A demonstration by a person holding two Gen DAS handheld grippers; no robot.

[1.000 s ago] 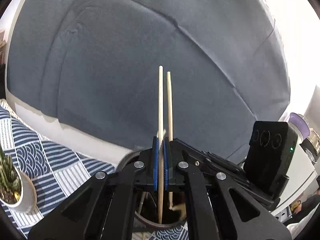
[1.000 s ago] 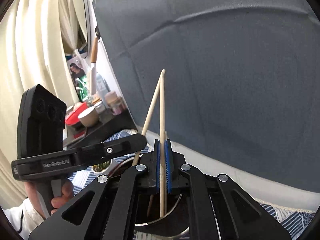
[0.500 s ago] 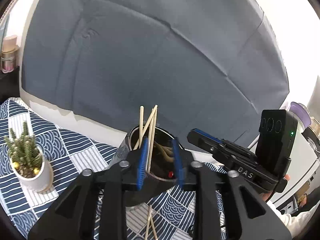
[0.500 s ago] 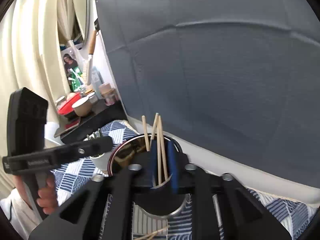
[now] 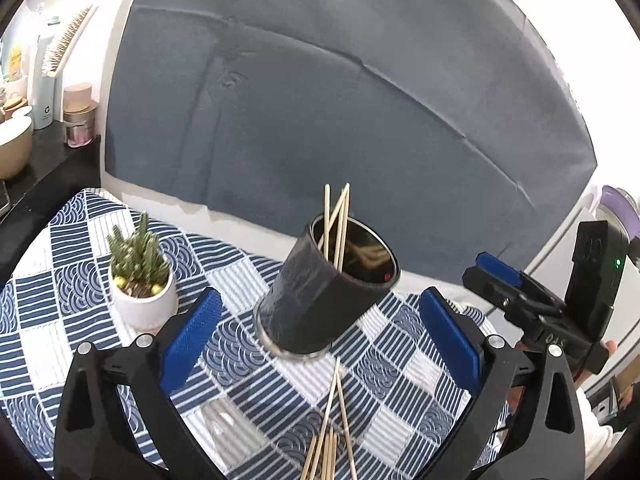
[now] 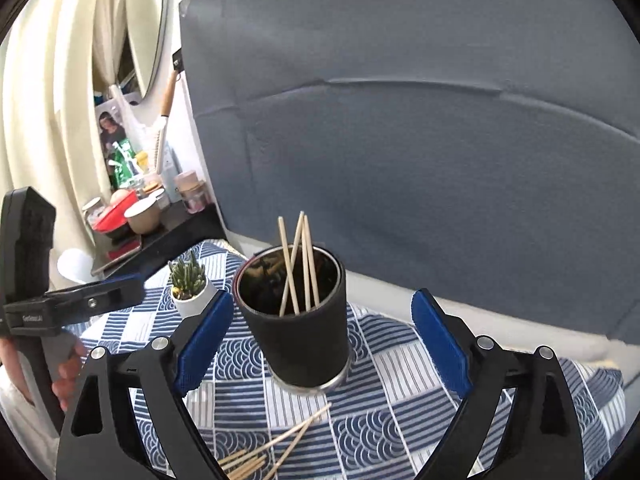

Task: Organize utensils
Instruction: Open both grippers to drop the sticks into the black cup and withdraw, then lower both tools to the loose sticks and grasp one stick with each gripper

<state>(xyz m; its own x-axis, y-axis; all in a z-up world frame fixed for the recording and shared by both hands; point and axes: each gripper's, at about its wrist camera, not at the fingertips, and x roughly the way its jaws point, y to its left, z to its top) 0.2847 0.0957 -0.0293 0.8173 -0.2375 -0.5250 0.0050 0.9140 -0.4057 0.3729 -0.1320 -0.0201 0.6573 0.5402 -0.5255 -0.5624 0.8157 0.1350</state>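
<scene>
Four chopsticks (image 6: 298, 268) stand leaning in the dark cup (image 6: 298, 328), which sits on the blue-and-white patterned cloth (image 5: 60, 292), while a loose bundle of chopsticks (image 5: 330, 432) lies flat on the cloth just in front of the cup's base. Both tools are spread wide and carry nothing: the left gripper (image 5: 318, 344) and the right gripper (image 6: 320, 344) each frame the cup between their blue pads, apart from its wall. The step in hand looks like going back for more sticks, so the sensible move is to dip low toward the bundle, line the pads across a single stick rather than along it, and pinch near its middle so it does not swing when lifted; taking one from the edge of the pile should keep the rest from scattering. Some care is needed not to knock the cup, since it is tall and top-heavy with sticks leaning on its rim. From the left wrist the bundle shows as a fan converging toward the cup, and the right tool appears at the far right edge with a hand behind it. From the right wrist the cup's interior and the sticks' lower ends are plainer, the potted cactus (image 6: 188, 280) sits just beside the cup, and a cluttered shelf (image 6: 160, 236) lies beyond
</scene>
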